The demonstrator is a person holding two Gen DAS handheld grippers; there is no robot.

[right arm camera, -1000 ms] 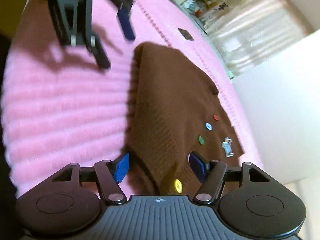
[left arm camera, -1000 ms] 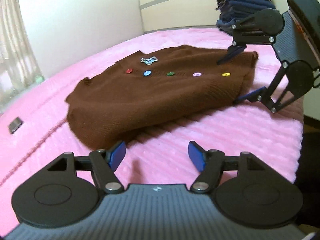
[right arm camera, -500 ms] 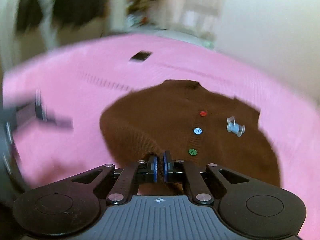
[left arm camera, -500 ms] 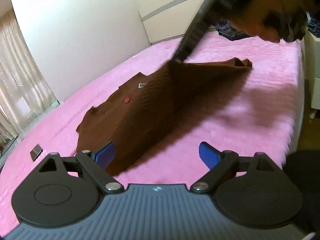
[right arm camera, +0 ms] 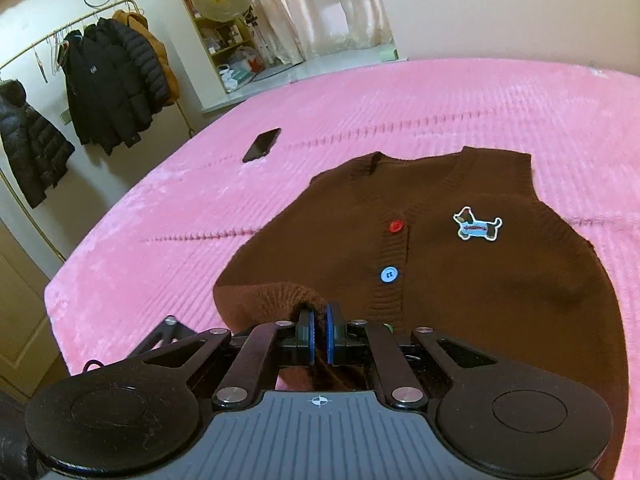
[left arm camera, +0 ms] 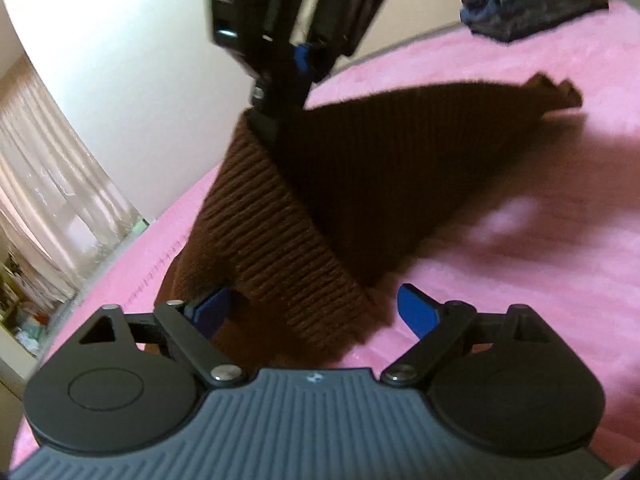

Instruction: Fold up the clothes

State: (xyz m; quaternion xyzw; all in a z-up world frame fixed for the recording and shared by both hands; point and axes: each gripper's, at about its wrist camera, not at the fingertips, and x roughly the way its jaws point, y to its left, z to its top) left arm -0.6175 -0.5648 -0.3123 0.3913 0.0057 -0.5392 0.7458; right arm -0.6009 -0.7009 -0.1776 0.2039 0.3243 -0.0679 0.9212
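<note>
A brown knit vest (right arm camera: 460, 248) with a red button, a blue button and a dog patch lies on the pink bed (right arm camera: 200, 208). My right gripper (right arm camera: 319, 334) is shut on the vest's ribbed hem and holds it lifted over the vest's body. In the left wrist view the right gripper (left arm camera: 280, 92) pinches the hem high up, and the vest (left arm camera: 360, 184) hangs from it like a tent. My left gripper (left arm camera: 316, 312) is open, with the ribbed hem edge (left arm camera: 288, 264) hanging between its fingers.
A black phone (right arm camera: 262, 145) lies on the bed beyond the vest. Dark coats (right arm camera: 108, 80) hang on a rail by the wall at the left. A pile of folded clothes (left arm camera: 532, 12) sits at the bed's far end. The bed's edge runs along the left.
My right gripper has closed on the vest's hem and lifted it up and over the vest. My left gripper has moved in under the raised hem and stayed open.
</note>
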